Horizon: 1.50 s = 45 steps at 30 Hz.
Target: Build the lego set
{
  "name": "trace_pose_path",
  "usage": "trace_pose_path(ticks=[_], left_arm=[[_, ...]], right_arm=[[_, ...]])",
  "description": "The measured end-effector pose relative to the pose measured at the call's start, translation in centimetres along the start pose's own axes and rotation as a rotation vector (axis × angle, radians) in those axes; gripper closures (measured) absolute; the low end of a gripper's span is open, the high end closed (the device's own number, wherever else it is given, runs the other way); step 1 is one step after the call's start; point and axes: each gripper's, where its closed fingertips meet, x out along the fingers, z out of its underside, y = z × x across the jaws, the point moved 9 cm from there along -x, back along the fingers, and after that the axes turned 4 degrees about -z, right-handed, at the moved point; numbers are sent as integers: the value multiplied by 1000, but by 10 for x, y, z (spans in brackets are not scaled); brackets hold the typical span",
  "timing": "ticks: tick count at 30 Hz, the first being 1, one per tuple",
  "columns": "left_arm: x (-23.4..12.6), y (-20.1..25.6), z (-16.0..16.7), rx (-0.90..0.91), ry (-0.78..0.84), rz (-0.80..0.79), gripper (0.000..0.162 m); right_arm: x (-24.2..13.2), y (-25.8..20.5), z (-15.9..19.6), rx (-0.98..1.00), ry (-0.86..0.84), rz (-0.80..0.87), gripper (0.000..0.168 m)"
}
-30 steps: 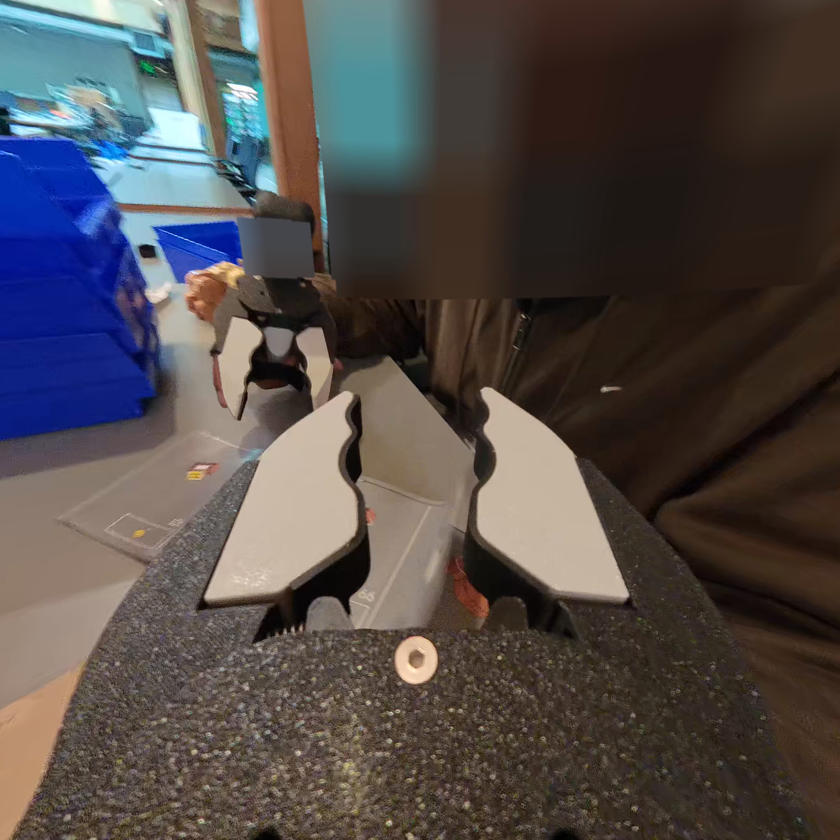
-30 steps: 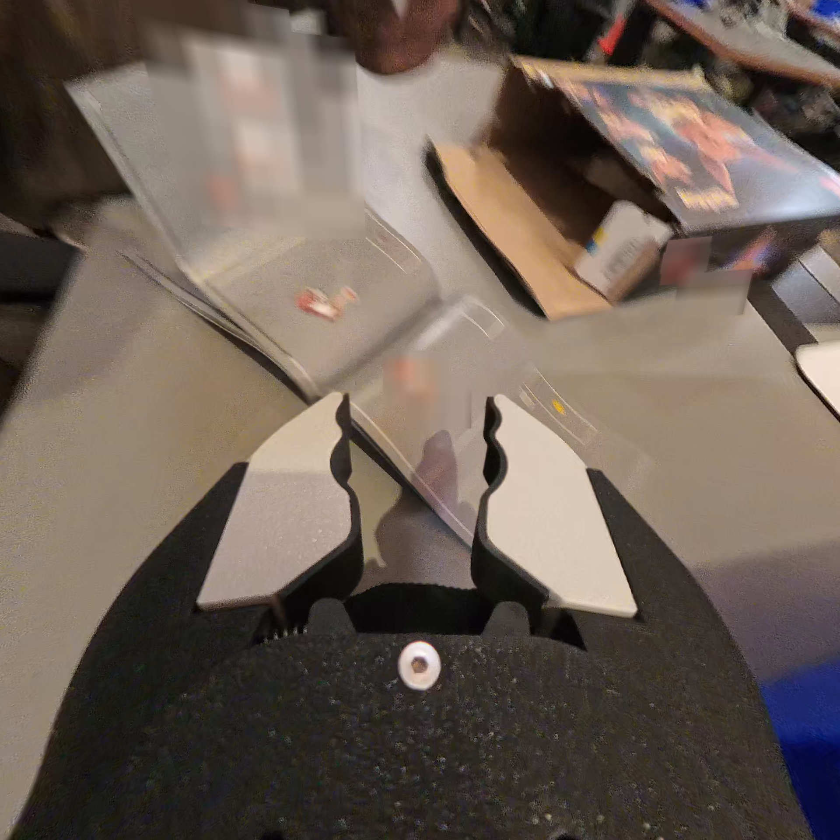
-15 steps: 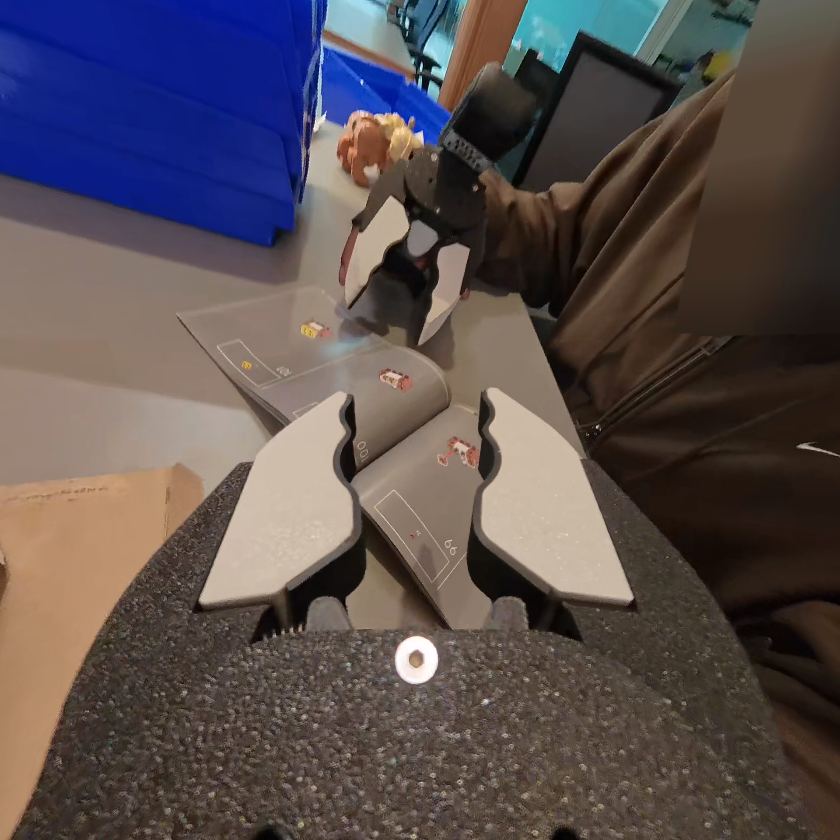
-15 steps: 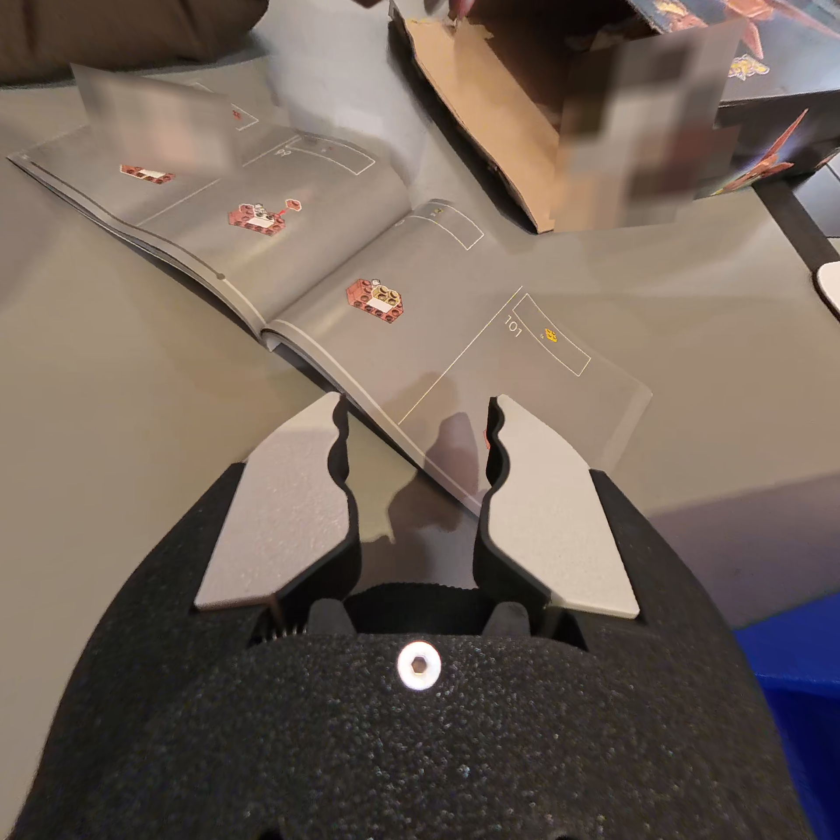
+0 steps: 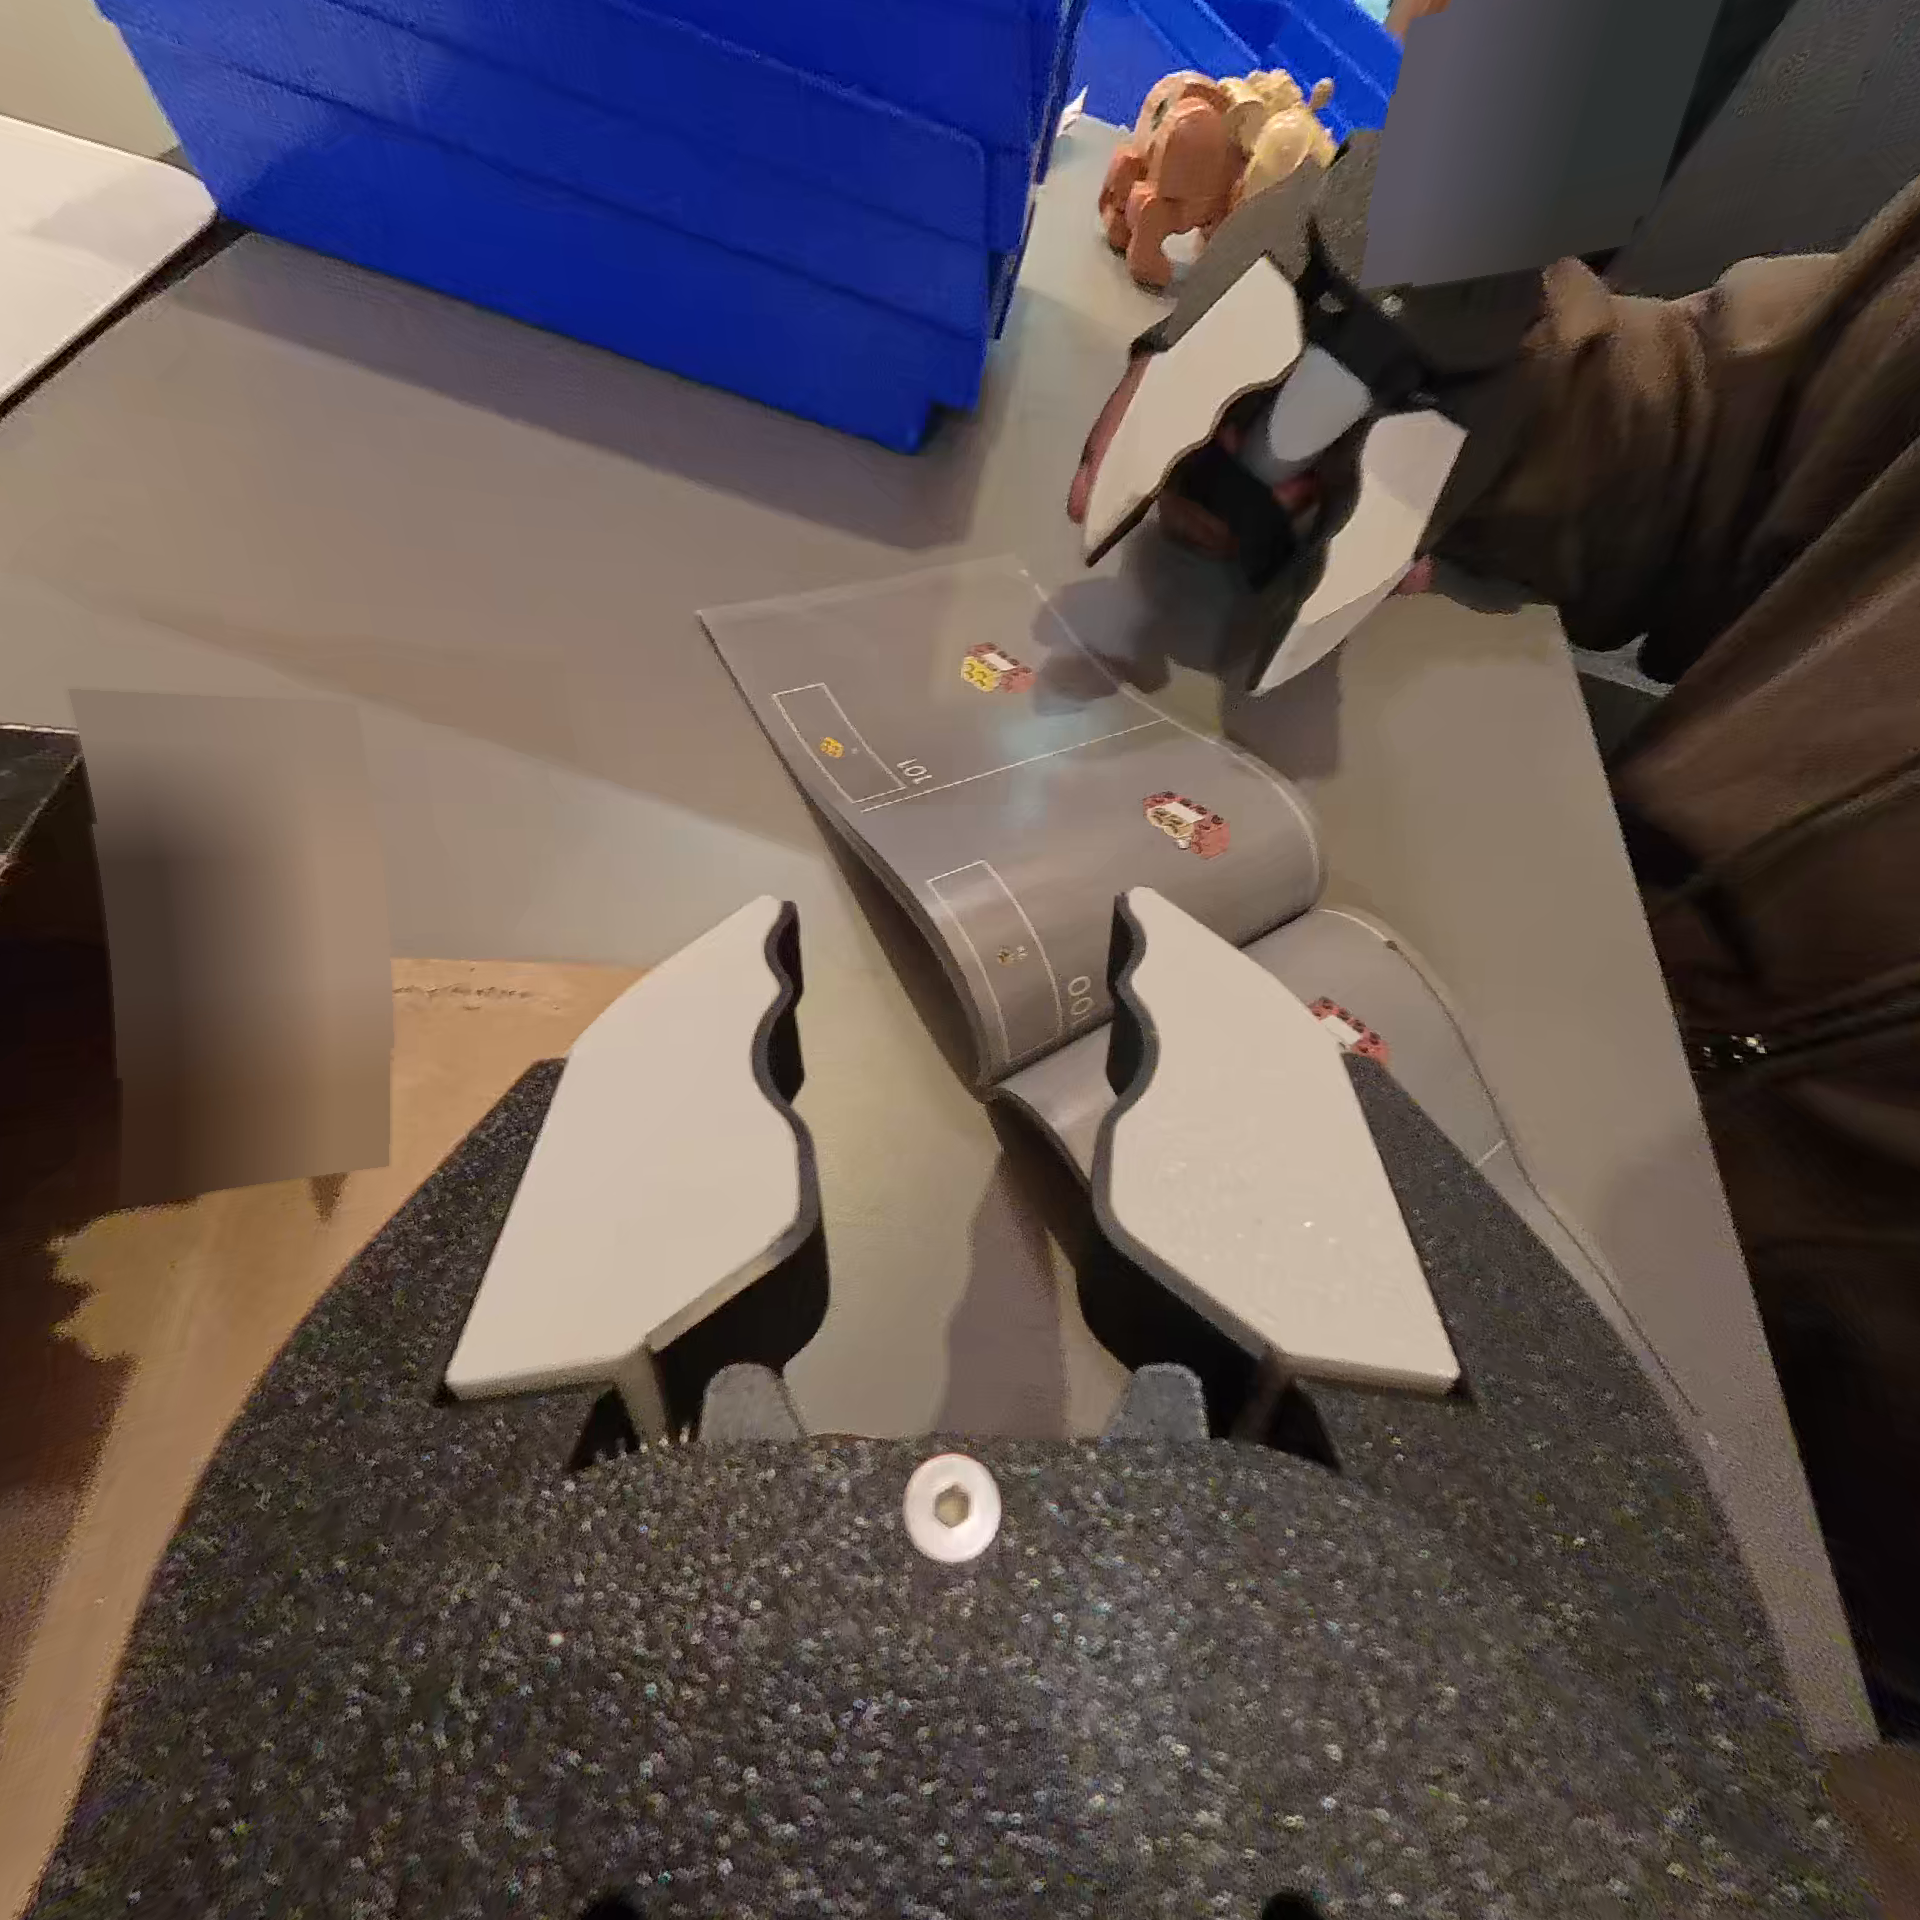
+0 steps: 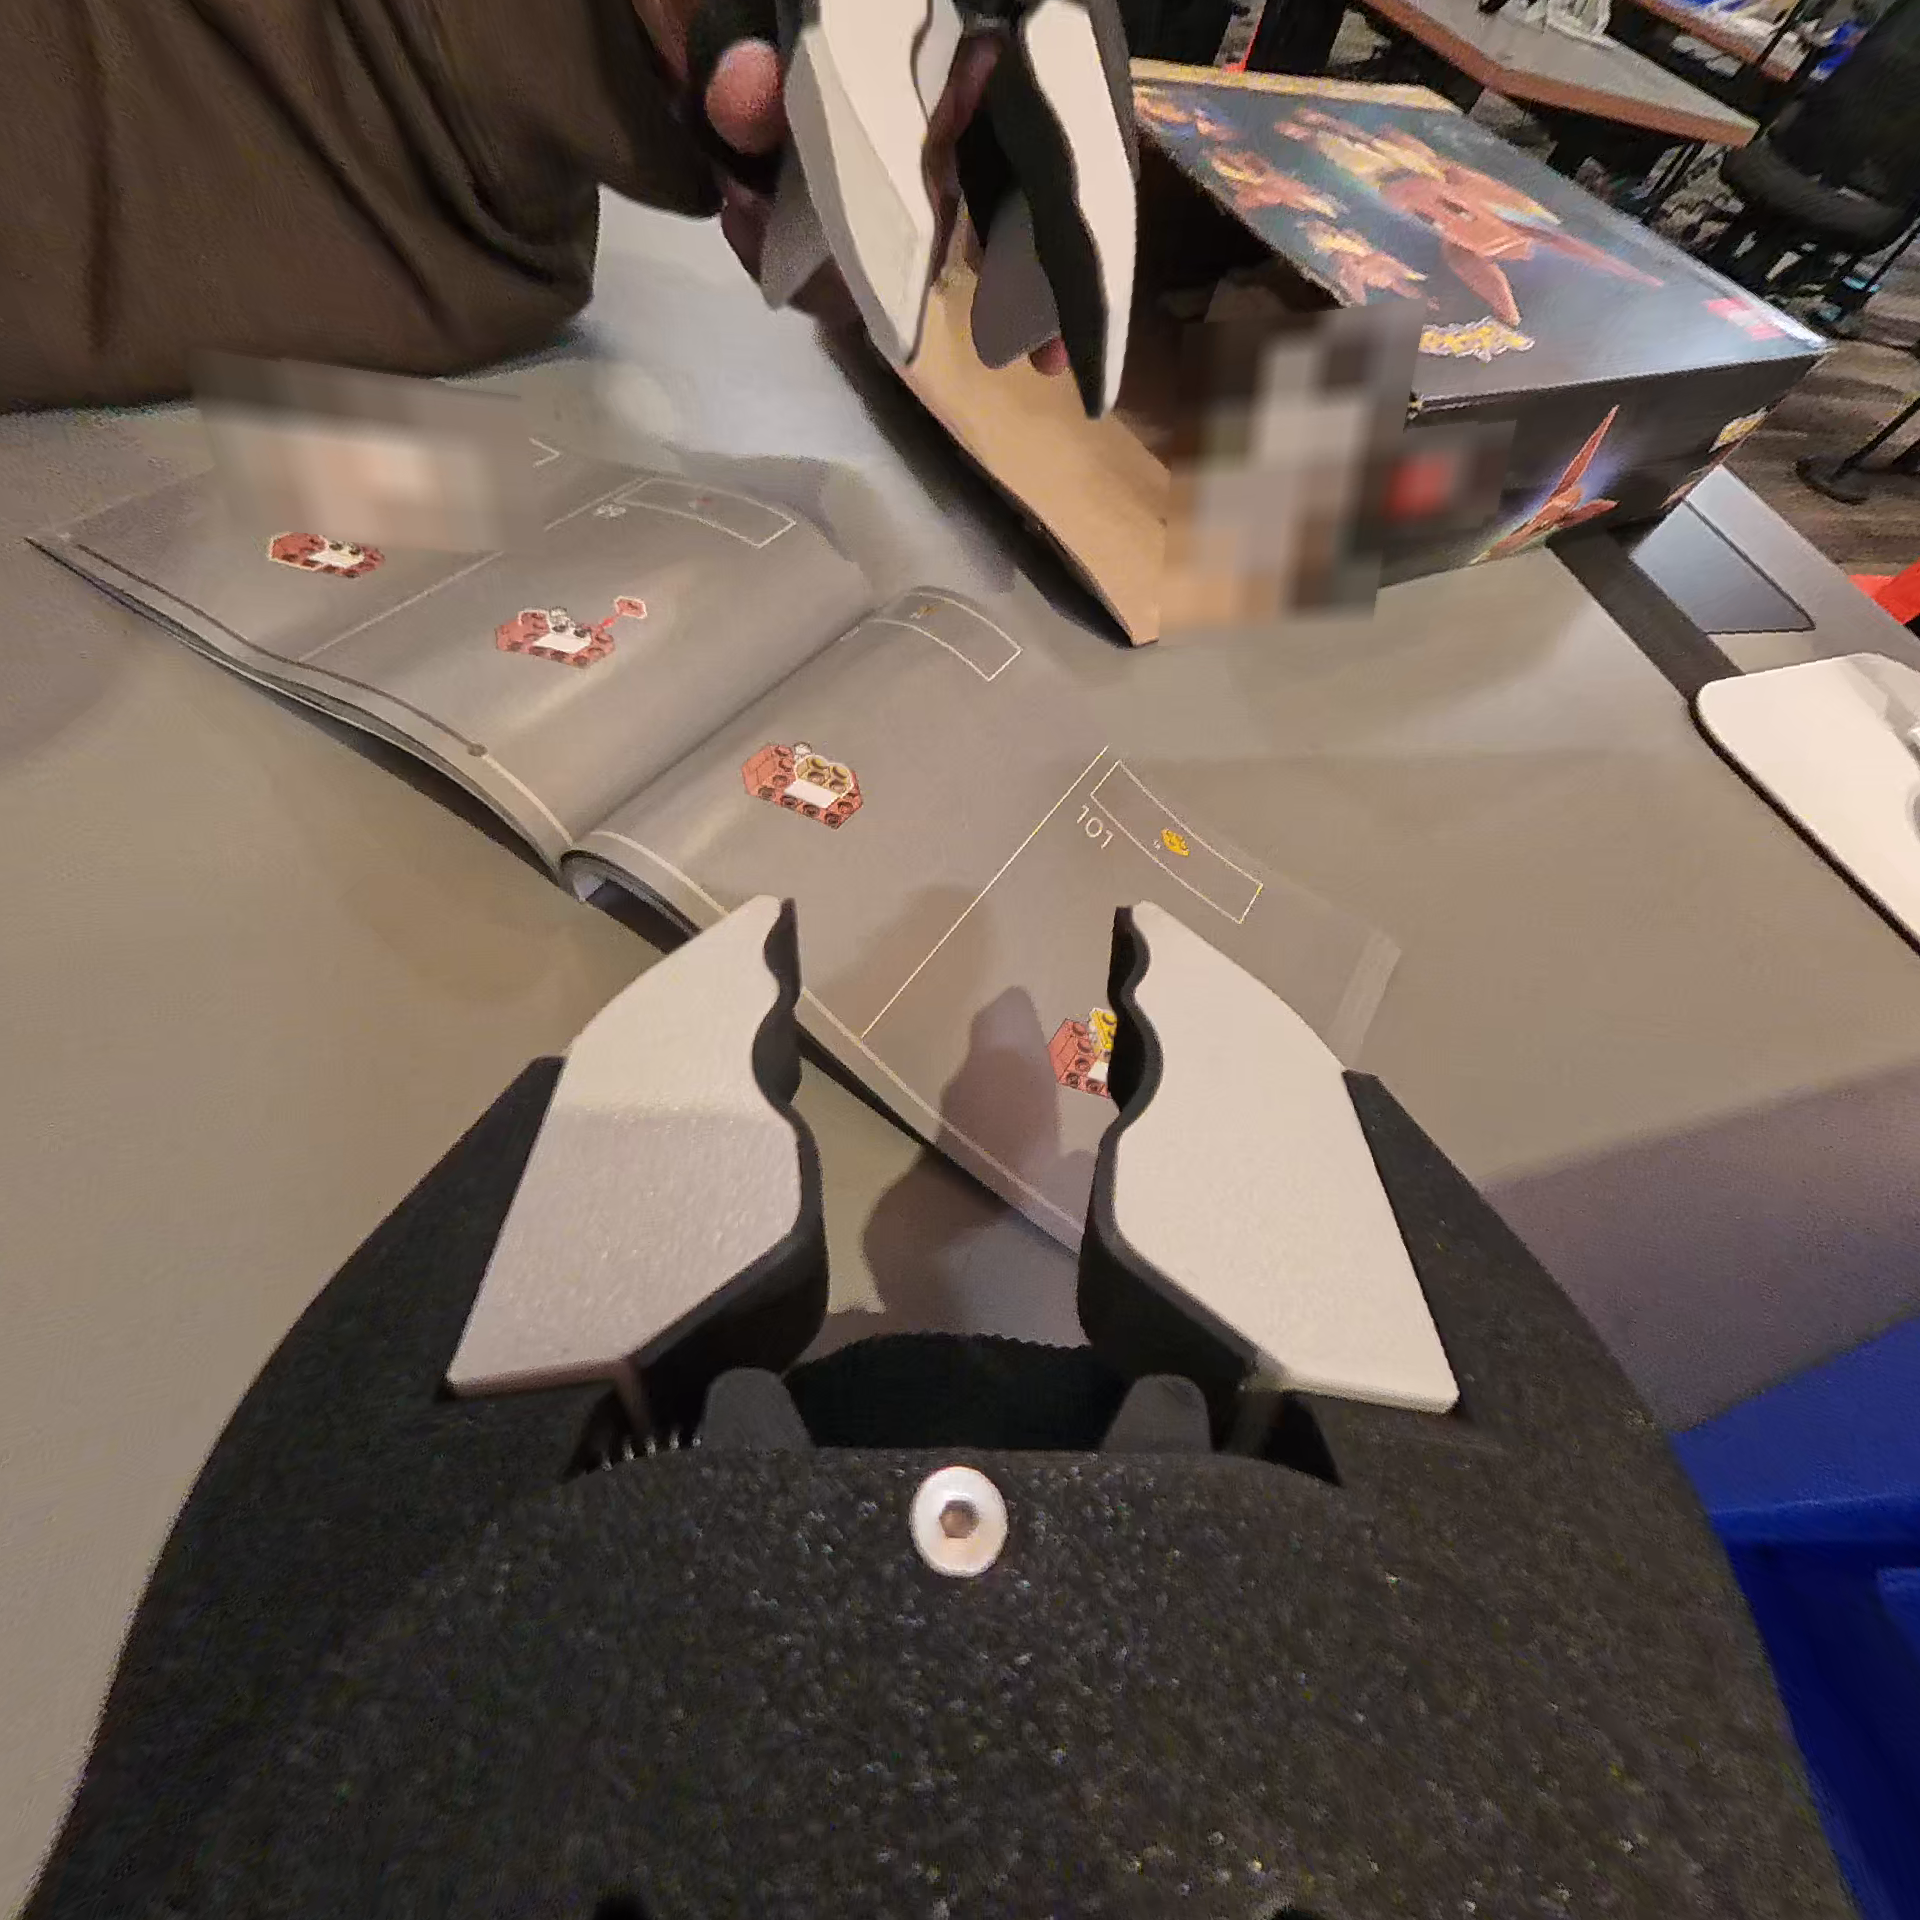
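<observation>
Left hand-held gripper (image 5: 954, 940): the grey fingers are held apart with nothing between them; it is poised over the near edge of the booklet, and the table surface is seen through the gap.

Right hand-held gripper (image 6: 954, 940): the jaws are spread and empty; it is held above the near corner of the booklet's right page. In the left wrist view it is seen farther off (image 5: 1226, 582), over the far end of the booklet, held by a person in a brown sleeve (image 5: 1662, 416).

Grey instruction booklet with printed brick diagrams (image 6: 727, 727): it is laid open on the table; in the left wrist view one page (image 5: 1039, 810) is seen bowed upward in a curve.

Brown and tan lego figure (image 5: 1205, 156): it is stood at the far side of the table, just right of the bins and well apart from both grippers.

Stacked blue plastic bins (image 5: 623, 177): they are set at the far left of the table.

Dark printed cardboard set box (image 6: 1455, 270): it is seen far right of the booklet, with its brown flap (image 6: 1049, 488) opened towards the pages.

Grey table (image 6: 260, 1039): everything above is carried on it.
</observation>
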Motion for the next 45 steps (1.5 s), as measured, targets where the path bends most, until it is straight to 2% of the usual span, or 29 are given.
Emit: trace_pose_path(ticks=[11, 27, 37, 41, 45], left_arm=[[5, -7, 8, 1, -62, -41, 104], [5, 7, 3, 26, -72, 25, 103], [21, 4, 4, -34, -57, 48, 103], [26, 5, 1, -41, -33, 30, 103], [28, 10, -5, -19, -8, 13, 104]], right_arm=[[-2, 4, 3, 11, 23, 18, 112], [-6, 9, 6, 43, 22, 20, 112], [-4, 13, 16, 96, -163, 35, 114], [-6, 18, 20, 225, -213, 27, 109], [-8, 20, 23, 226, -256, 45, 103]])
